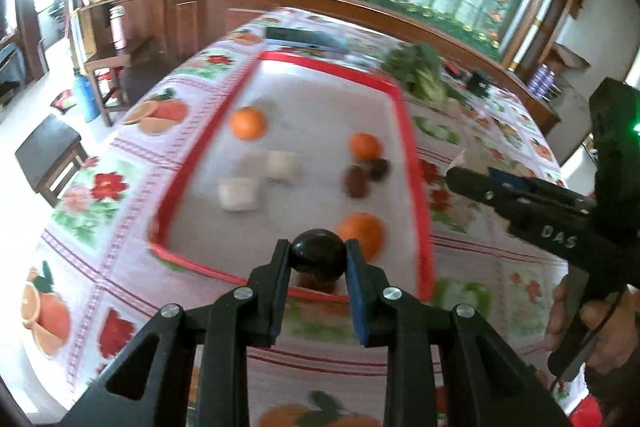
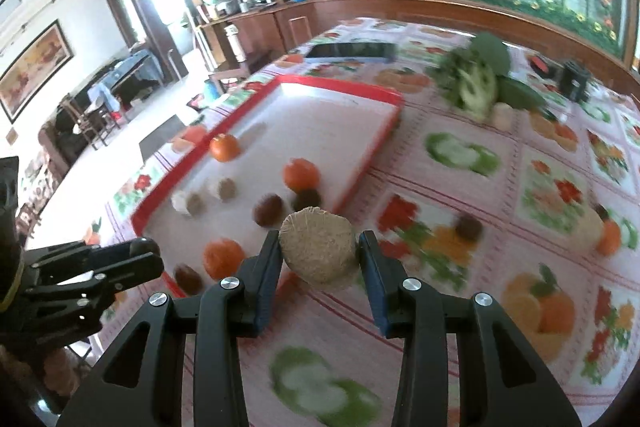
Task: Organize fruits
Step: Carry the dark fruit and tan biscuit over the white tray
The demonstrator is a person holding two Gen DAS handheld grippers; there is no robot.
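1. Fruit-and-flower-print tablecloth (image 1: 480, 259) covers the table, with dark wood panelling and a garden mural behind; leafy greens (image 2: 480, 75) lie on the far side
2. Centre of the table holds a red-rimmed tray (image 1: 400, 95) carrying three oranges (image 1: 248, 123), pale blocks (image 1: 238, 193) and small dark-brown fruits (image 1: 356, 181)
3. Left gripper (image 1: 318, 259) is clamped on a dark round fruit (image 1: 318, 253), held just above the tray's near rim; another brown fruit (image 1: 316, 281) sits directly beneath it
4. Right gripper (image 2: 318, 251) is clamped on a tan, rough-surfaced cylindrical piece (image 2: 318, 251), upright between the pads, over the cloth just right of the tray's near-right corner
5. Key relation: the tray lies ahead of both grippers, straight on for the left and up-left for the right; the left is nearer, already at the rim
6. My judgement is that both loads are bound for the tray, beside their like: dark fruits right of centre, pale blocks left
7. Loose fruit (image 2: 468, 227) lies on the cloth to the right
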